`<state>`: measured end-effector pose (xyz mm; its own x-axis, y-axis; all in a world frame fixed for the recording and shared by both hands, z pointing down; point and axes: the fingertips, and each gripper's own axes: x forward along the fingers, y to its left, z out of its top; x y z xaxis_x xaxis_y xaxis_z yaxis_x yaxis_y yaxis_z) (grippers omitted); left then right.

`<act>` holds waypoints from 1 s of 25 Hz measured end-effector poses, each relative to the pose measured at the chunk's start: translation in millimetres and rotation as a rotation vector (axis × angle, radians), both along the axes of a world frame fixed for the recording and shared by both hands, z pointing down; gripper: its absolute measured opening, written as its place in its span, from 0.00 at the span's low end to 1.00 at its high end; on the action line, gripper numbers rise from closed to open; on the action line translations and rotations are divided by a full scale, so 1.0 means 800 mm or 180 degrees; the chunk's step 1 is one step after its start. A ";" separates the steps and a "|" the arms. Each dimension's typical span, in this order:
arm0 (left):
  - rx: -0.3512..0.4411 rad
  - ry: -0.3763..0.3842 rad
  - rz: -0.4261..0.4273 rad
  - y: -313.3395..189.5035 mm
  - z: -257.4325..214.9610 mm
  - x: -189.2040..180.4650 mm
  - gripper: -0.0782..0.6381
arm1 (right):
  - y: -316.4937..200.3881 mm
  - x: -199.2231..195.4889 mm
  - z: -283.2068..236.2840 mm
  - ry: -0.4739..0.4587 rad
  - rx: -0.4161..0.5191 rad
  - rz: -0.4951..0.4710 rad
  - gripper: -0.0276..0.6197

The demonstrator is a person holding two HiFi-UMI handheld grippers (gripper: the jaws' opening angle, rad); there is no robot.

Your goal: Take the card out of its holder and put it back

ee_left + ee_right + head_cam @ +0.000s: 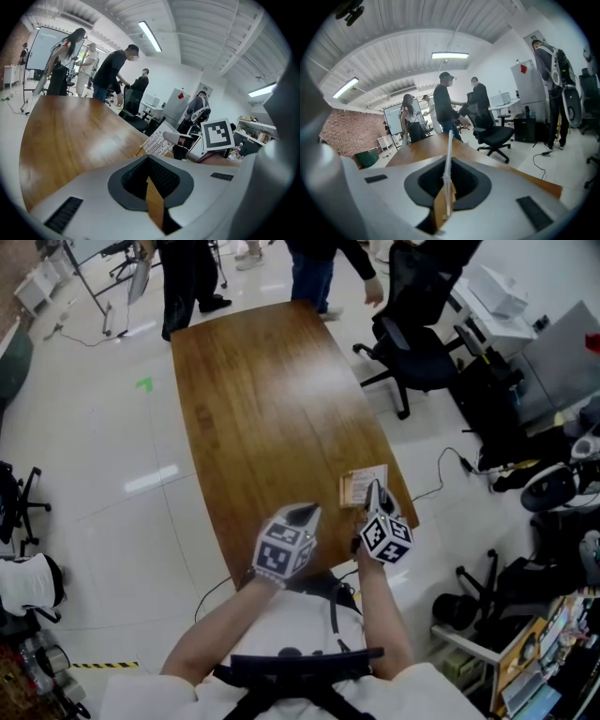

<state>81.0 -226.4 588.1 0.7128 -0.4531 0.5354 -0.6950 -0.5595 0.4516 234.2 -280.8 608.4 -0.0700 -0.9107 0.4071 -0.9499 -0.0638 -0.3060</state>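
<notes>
We reach both forearms forward, tilted down, our left tool [302, 514] with jaws together and empty, our right tool [375, 490] pinching the card [448, 154] edge-on.

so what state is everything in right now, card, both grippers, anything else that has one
card: pinched at one edge, held tilted over the table
right gripper: shut on the card
left gripper: shut, empty, beside the card, not touching it
office chair: empty, standing apart from the table
ceiling light: on
</notes>
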 end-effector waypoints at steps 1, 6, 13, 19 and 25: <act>-0.0004 -0.0001 -0.0006 0.000 0.000 0.000 0.10 | 0.000 -0.001 0.000 0.0006 0.0005 -0.0013 0.07; -0.0011 -0.0010 -0.0034 -0.001 0.001 -0.001 0.10 | 0.003 0.002 -0.003 0.0065 0.0010 -0.0026 0.07; -0.0009 -0.0005 -0.0019 0.001 0.003 -0.001 0.10 | 0.005 -0.003 -0.001 0.0103 0.0004 -0.0059 0.07; -0.0003 -0.0015 -0.0022 0.001 0.002 0.001 0.10 | 0.004 -0.005 0.005 0.0129 -0.0035 -0.0099 0.07; -0.0004 -0.0033 -0.0041 0.000 0.004 0.001 0.10 | -0.001 -0.009 0.020 0.0150 -0.0097 -0.0137 0.07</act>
<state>81.5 -226.4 591.3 0.7012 -0.4617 0.5433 -0.7069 -0.5499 0.4450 227.1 -281.5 624.7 -0.0888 -0.8944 0.4384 -0.9653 -0.0313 -0.2594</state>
